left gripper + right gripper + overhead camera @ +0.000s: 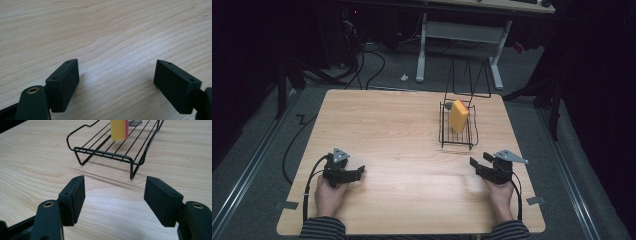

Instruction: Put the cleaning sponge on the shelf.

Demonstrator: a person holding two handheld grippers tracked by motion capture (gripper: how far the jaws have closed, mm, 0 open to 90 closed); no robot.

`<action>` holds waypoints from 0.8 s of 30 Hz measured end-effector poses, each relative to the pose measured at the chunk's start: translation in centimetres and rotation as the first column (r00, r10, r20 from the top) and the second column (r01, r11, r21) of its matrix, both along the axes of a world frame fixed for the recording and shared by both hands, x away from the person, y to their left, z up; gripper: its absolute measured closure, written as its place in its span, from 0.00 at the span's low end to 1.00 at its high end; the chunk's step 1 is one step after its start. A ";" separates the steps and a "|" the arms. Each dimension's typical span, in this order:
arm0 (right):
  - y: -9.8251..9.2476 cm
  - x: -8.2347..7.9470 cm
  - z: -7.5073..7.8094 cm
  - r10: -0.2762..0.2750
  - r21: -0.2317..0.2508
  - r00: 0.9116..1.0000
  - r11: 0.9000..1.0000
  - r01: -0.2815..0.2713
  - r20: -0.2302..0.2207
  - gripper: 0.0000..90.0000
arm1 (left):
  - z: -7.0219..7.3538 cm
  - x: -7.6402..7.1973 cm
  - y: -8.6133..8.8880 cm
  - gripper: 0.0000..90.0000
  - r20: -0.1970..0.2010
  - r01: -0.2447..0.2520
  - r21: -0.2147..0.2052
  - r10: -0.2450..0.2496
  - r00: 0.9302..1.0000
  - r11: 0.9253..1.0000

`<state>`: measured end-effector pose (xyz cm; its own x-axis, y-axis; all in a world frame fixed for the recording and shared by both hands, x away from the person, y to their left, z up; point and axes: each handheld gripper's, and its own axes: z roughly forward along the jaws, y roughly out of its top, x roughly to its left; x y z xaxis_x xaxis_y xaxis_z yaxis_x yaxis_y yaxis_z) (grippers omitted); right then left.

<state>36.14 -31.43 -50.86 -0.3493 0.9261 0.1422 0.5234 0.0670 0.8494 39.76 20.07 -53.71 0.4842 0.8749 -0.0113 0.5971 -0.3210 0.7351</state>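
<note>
L gripper & R gripper low on table, jaws apart, empty; sponge upright in wire rack.

Lab: floor cables, adjustable desk

Light wooden counter with rounded corners, black wire rack standing on it near the far right side, both tongs resting on the near edge, left and right
</note>
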 end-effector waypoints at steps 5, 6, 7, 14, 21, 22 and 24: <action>0.3 0.5 -0.5 0.010 -0.026 1.000 1.000 -0.011 -0.025 0.38 | 0.0 0.0 0.0 0.23 0.000 0.000 0.000 0.000 1.000 1.000; 0.4 0.6 -0.6 0.007 -0.035 0.999 0.999 -0.008 -0.034 0.38 | 0.0 0.0 0.0 0.23 0.000 0.000 0.000 0.000 1.000 1.000; 0.5 0.6 -0.6 0.004 -0.048 0.999 0.999 -0.006 -0.034 0.37 | 0.0 0.0 0.0 0.23 0.000 0.000 0.000 0.000 1.000 1.000; 1.4 1.1 -1.1 0.000 -0.136 0.998 0.991 -0.008 -0.058 0.38 | 0.0 0.0 0.0 0.23 0.000 0.000 0.000 0.000 1.000 1.000; 1.5 1.8 -1.3 -0.009 -0.151 0.996 0.989 -0.004 -0.087 0.38 | 0.0 0.0 0.0 0.23 0.000 0.000 0.000 0.000 1.000 1.000; 1.6 1.8 -1.4 -0.015 -0.160 0.996 0.987 0.001 -0.088 0.38 | 0.0 0.0 0.0 0.23 0.001 -0.001 0.000 0.001 1.000 1.000; 1.6 1.9 -1.6 -0.016 -0.171 0.995 0.985 -0.001 -0.097 0.38 | 0.0 0.0 0.0 0.23 0.001 -0.001 0.000 0.001 1.000 1.000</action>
